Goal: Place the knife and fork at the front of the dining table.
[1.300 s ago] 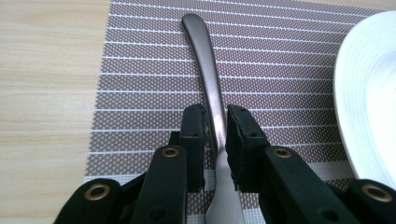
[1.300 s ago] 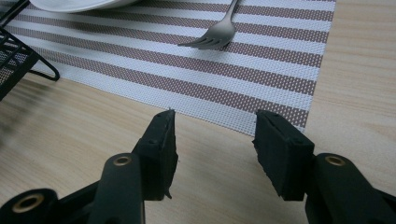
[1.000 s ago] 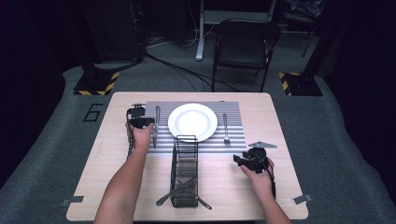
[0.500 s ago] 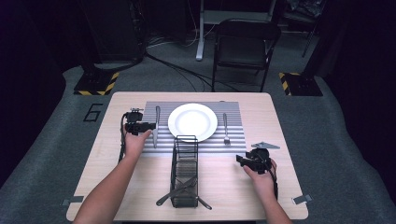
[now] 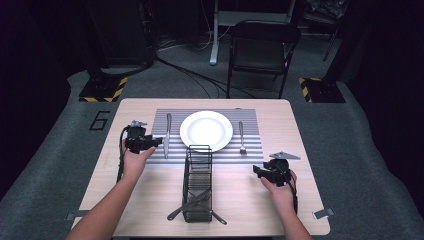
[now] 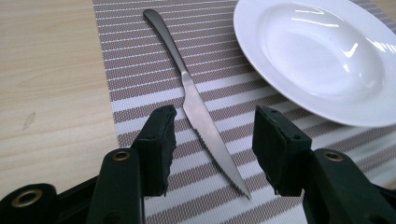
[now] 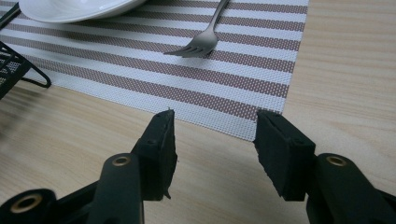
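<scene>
A knife (image 5: 167, 135) (image 6: 196, 105) lies on the striped placemat (image 5: 250, 120) (image 6: 140, 70), left of the white plate (image 5: 206, 130) (image 6: 322, 56). A fork (image 5: 241, 136) (image 7: 201, 42) lies to the plate's right. My left gripper (image 5: 151, 143) (image 6: 212, 123) hovers just short of the knife's blade end. Its jaws have just been opening and now stand open, with the blade tip on the mat between them and no pad touching it. My right gripper (image 5: 257, 171) (image 7: 212, 123) stays open and empty over bare wood near the placemat's corner (image 7: 233, 79).
A black wire caddy (image 5: 198, 170) (image 7: 11, 65) stands in front of the plate, with utensils (image 5: 192, 204) lying at its near end. A folding chair (image 5: 262, 50) stands beyond the table's far edge.
My left gripper has drawn back from the knife toward the person, and its jaws have spread apart. The knife stays on the placemat. The right gripper has not moved.
</scene>
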A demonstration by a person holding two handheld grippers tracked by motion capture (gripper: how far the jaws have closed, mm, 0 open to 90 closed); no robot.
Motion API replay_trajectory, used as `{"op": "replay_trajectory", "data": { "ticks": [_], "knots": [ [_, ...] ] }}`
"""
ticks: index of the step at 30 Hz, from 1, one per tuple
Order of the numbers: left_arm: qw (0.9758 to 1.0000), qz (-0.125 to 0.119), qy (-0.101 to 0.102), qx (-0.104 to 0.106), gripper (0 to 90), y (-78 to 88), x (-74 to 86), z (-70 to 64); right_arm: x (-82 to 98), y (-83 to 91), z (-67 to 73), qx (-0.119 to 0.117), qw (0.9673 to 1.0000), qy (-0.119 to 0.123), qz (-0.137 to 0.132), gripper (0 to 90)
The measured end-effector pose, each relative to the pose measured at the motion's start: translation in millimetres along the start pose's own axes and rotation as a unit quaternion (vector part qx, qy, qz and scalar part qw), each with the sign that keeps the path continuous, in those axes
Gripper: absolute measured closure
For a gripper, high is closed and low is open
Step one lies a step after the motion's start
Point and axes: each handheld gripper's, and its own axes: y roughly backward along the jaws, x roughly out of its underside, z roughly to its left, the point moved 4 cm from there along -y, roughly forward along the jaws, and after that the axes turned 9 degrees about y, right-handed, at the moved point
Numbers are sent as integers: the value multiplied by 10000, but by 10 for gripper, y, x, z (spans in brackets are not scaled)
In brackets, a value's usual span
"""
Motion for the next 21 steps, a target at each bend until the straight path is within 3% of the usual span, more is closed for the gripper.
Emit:
{"op": "replay_trajectory", "data": {
  "ticks": [7,14,16,21],
  "knots": [
    [9994,45,-250,215,470,244,126,-49,-24,18,35,2,10000,-23,-28,470],
    [9980,140,-556,258,466,449,338,-70,-47,48,63,16,9999,74,-104,469],
    [9977,168,-581,306,464,480,385,-60,-47,44,69,4,9999,96,-95,469],
    [9982,162,-410,408,456,554,527,-19,-46,42,82,-2,9999,127,-70,467]
  ]
}}
